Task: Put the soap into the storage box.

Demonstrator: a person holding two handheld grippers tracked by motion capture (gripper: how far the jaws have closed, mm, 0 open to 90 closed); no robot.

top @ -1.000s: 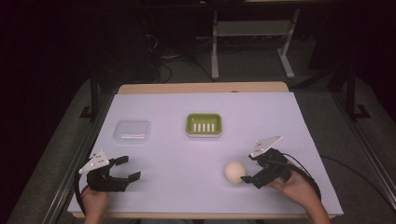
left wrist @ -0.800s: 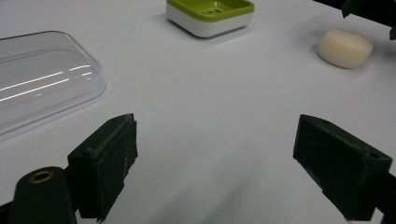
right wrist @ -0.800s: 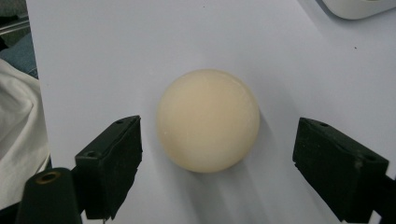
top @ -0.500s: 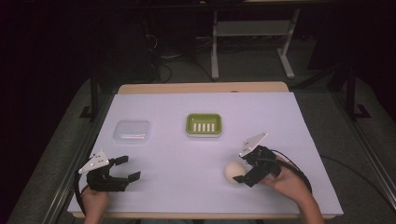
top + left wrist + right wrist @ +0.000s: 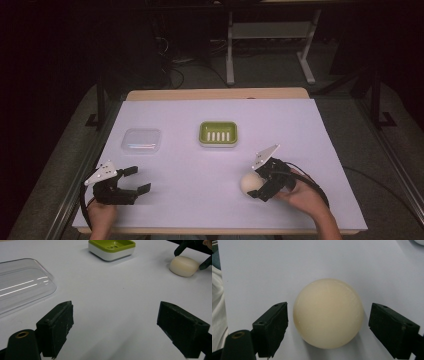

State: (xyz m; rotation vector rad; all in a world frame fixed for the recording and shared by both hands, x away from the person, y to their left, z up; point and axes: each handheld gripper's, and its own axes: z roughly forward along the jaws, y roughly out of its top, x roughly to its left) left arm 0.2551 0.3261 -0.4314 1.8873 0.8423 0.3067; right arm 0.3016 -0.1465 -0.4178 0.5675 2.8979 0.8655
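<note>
A round cream bar of soap (image 5: 249, 182) (image 5: 328, 312) (image 5: 184, 266) lies on the white table at the front right. My right gripper (image 5: 259, 182) (image 5: 328, 330) is open, and its two jaws stand on either side of the soap with small gaps to it. A green soap dish (image 5: 217, 133) (image 5: 112, 247) with a white base sits at the table's middle. A clear plastic lid (image 5: 142, 140) (image 5: 20, 283) lies left of the dish. My left gripper (image 5: 134, 181) (image 5: 116, 330) is open over bare table at the front left, with nothing between its jaws.
The white table sheet (image 5: 300, 125) has free room between the dish and both grippers. A wooden edge (image 5: 215, 94) runs along the back. Dark floor, cables and a white stand (image 5: 270, 40) lie beyond the table.
My right gripper has slid left toward the soap, so that the soap now sits between its open jaws. The left gripper has stayed put.
</note>
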